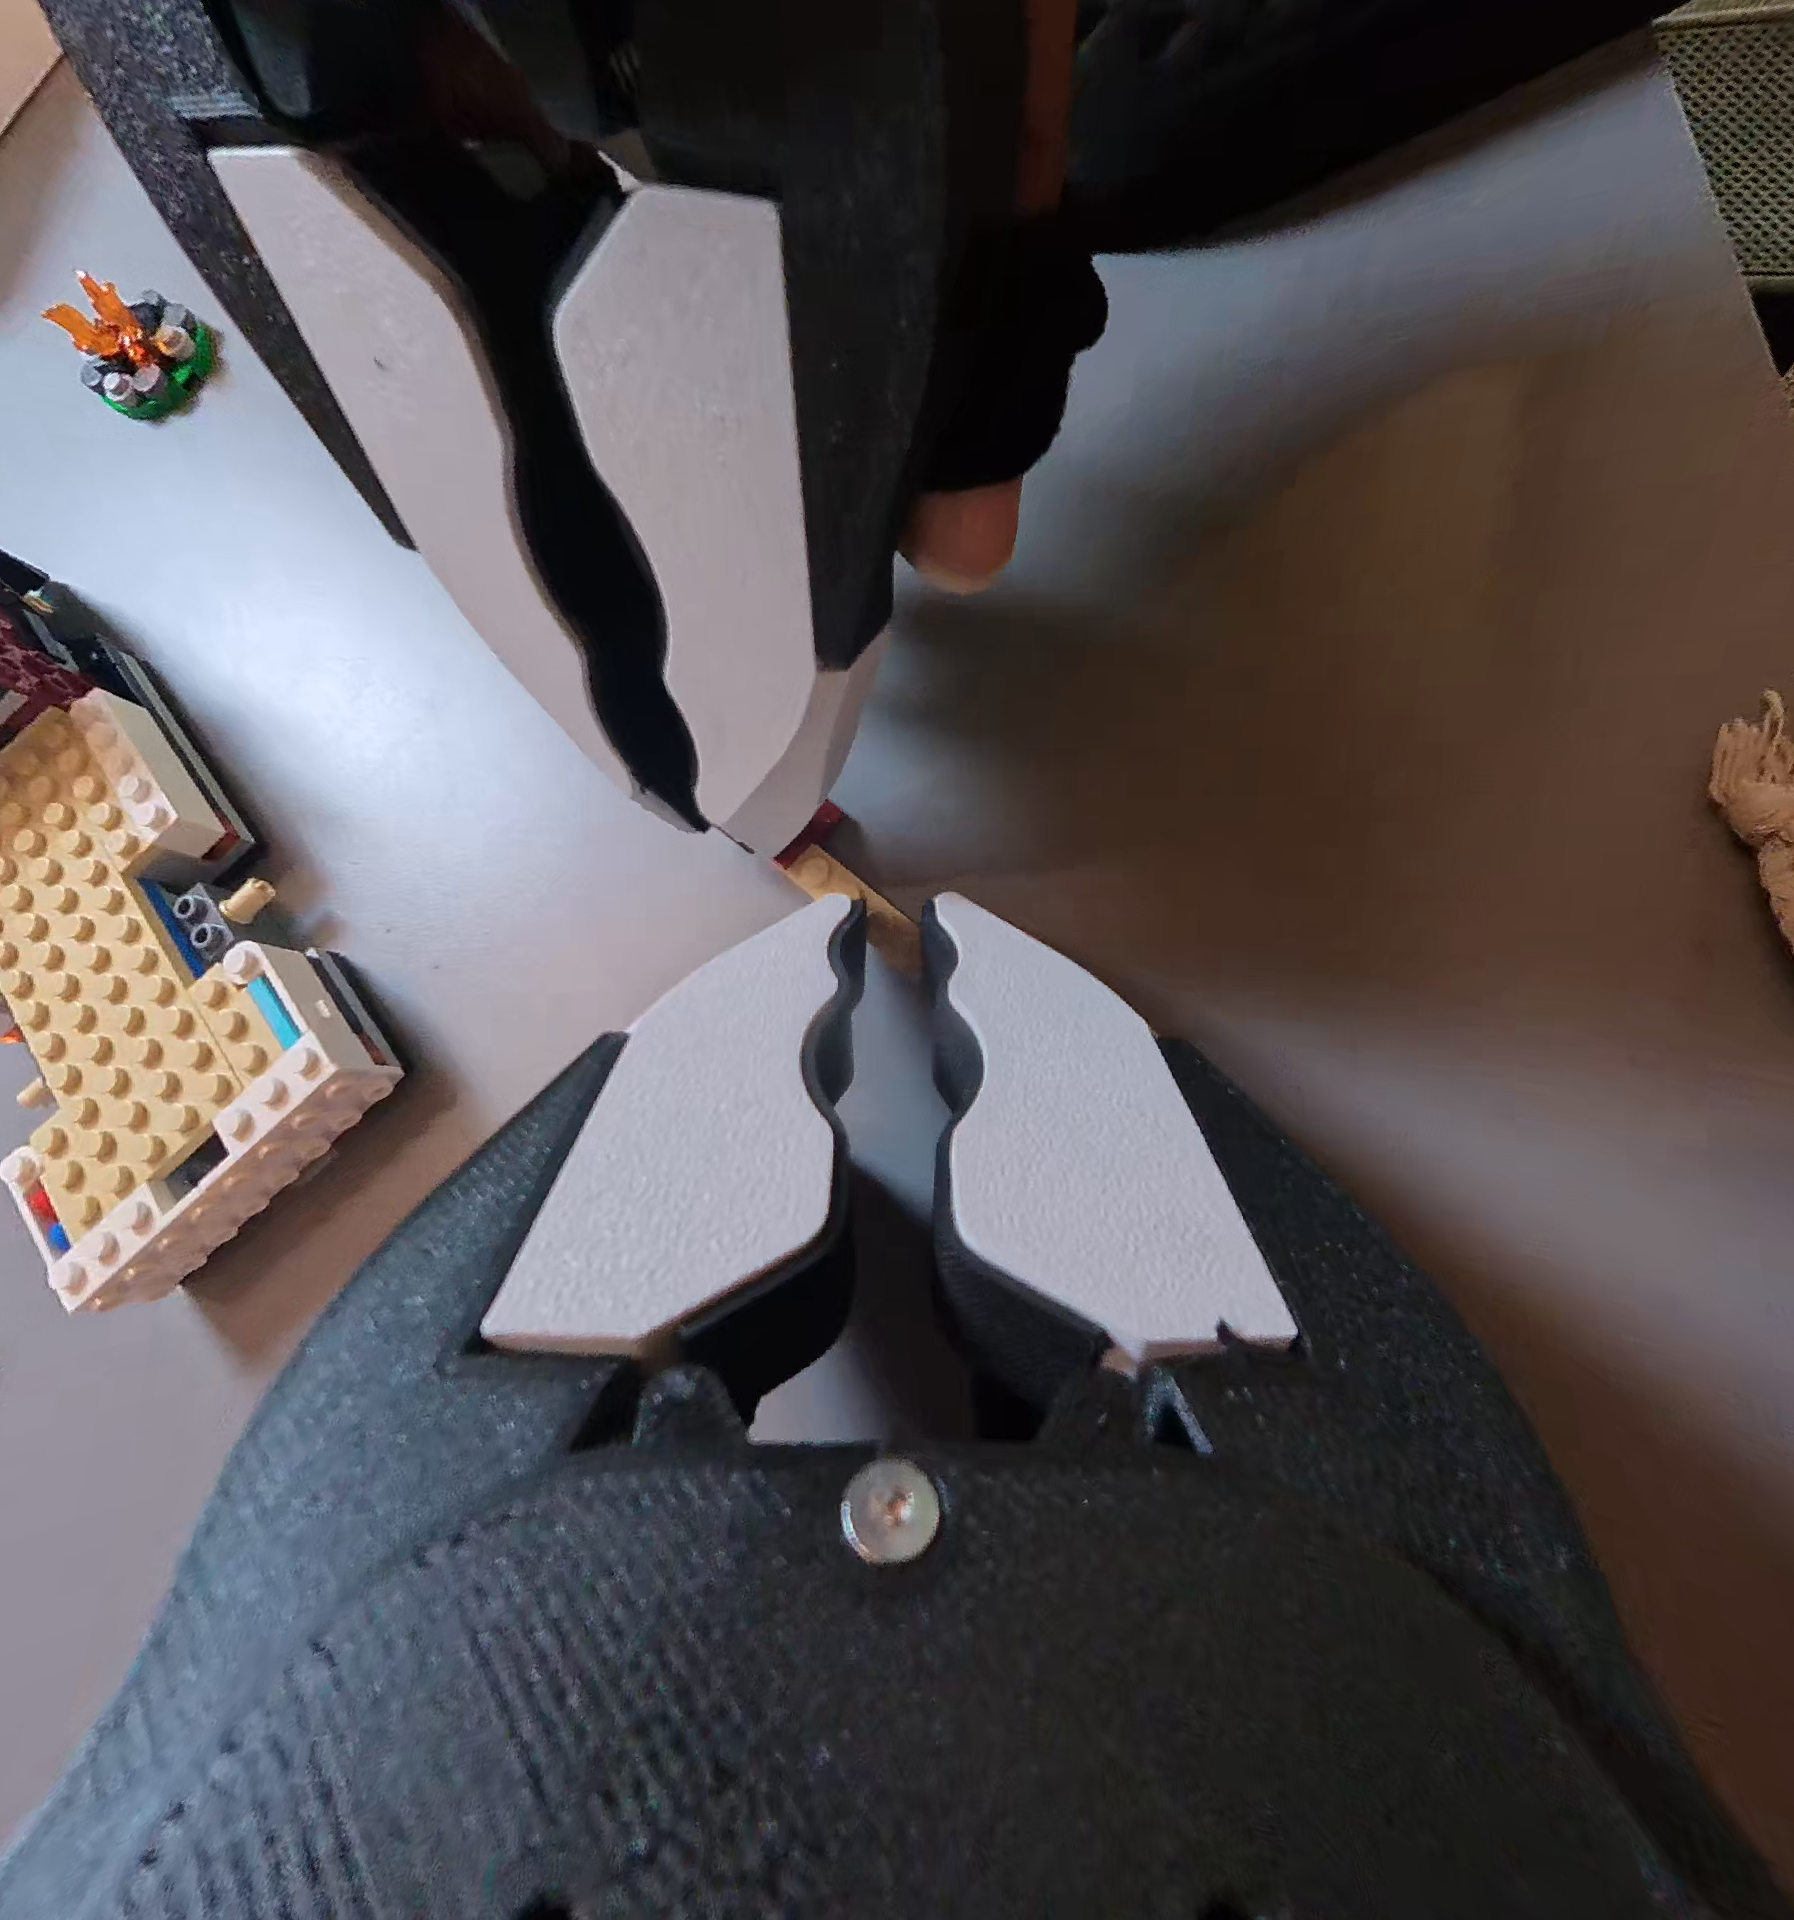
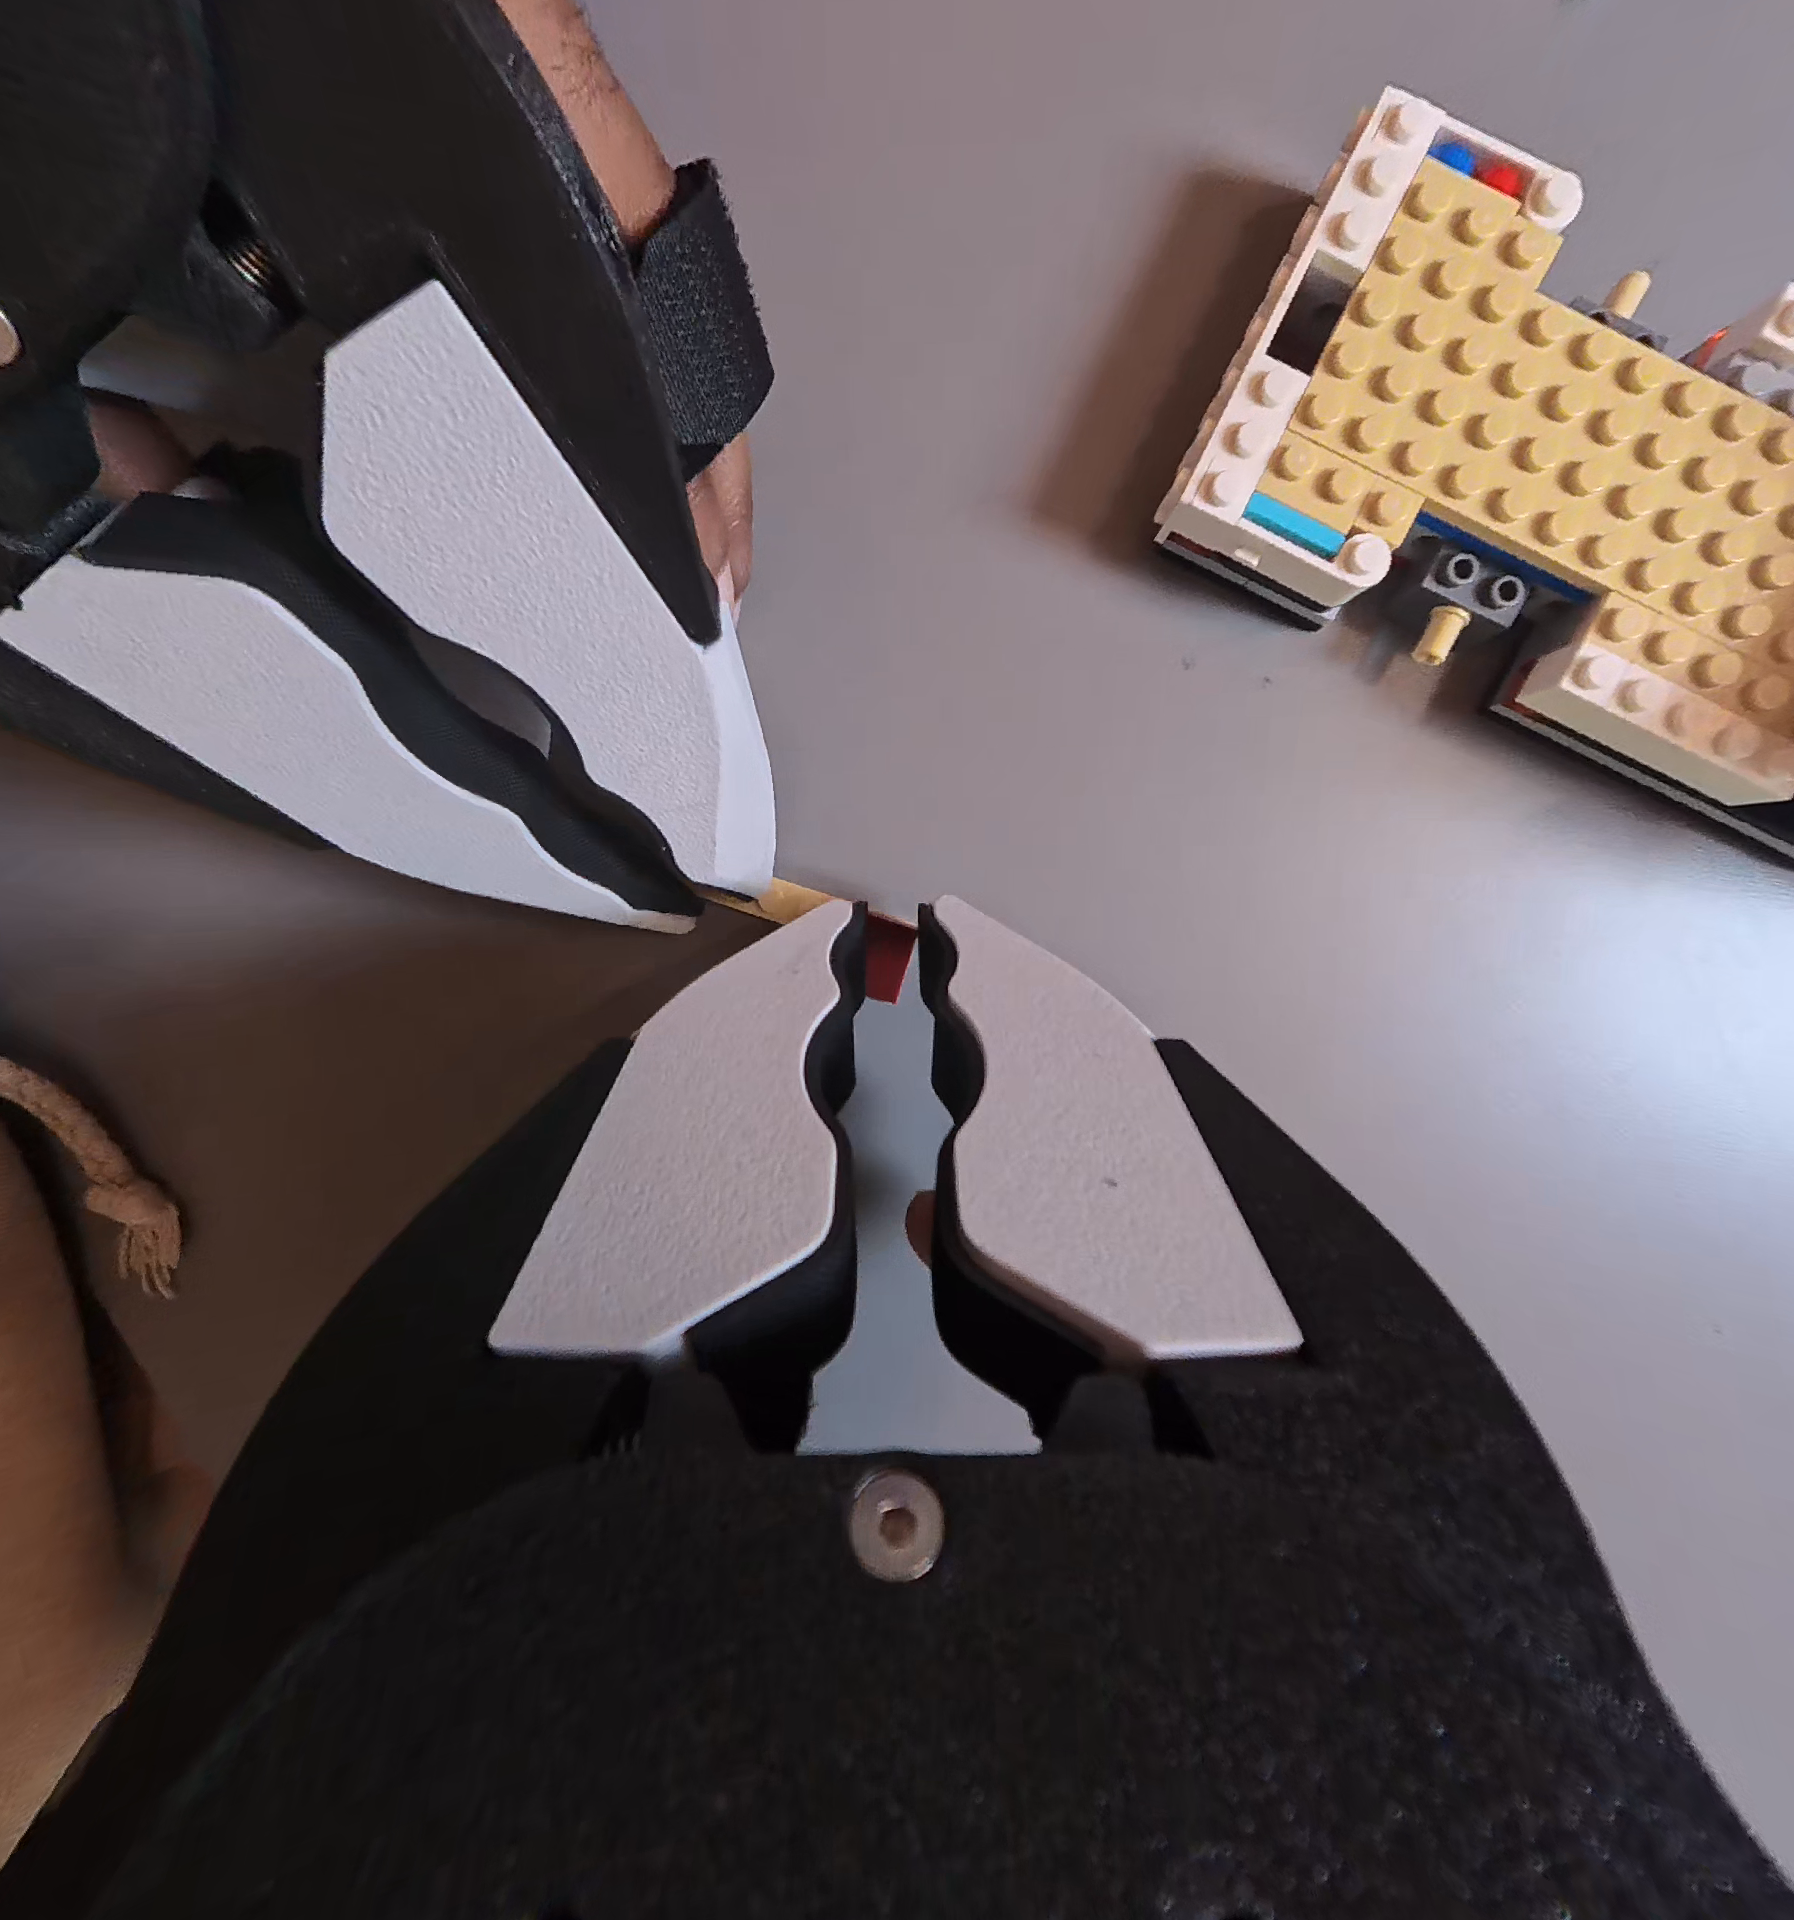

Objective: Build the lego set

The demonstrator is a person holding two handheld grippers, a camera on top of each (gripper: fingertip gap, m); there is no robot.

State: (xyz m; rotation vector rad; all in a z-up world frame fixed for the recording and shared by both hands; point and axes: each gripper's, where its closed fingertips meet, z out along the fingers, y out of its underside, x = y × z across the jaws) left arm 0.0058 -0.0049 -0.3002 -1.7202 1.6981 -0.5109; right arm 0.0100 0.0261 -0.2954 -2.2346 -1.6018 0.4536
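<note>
Left hand-held gripper (image 1: 891,914), white fingers w/ black wavy pads, is closed to a narrow slit on the tan end of a small thin plastic brick strip (image 1: 843,871); both pads press its sides. The strip is tan at that end and dark red at the other, and it sits low over the grey tabletop (image 1: 1288,727); whether it touches the surface can't be told.

Right hand-held gripper (image 2: 888,920), same build, is likewise nearly closed, pads pinching the dark red end of the same strip (image 2: 888,961). In the left wrist view its fingertips come down from upper left onto the red end, so the two grippers meet almost tip to tip w/ the strip spanning between them. A person's hand in a black fingerless glove (image 1: 986,416) shows behind the right one; a bare hand w/ a black strap (image 2: 706,343) shows behind the left.

Around them:
- Tan studded brick baseplate build w/ white brick walls, plus blue, grey and dark red bits (image 1: 114,1029), well apart to the left side of the tabletop; also in the right wrist view (image 2: 1547,436).
- Small brick campfire model, orange flames on a green round base w/ grey stones (image 1: 140,348), farther off.
- Beige knotted rope w/ a frayed end (image 1: 1781,821) at the tabletop's right edge.
- Brown fabric bag w/ a drawstring cord (image 2: 62,1132) near the right gripper.
- Olive perforated metal box (image 1: 1766,135) at the far corner.
</note>
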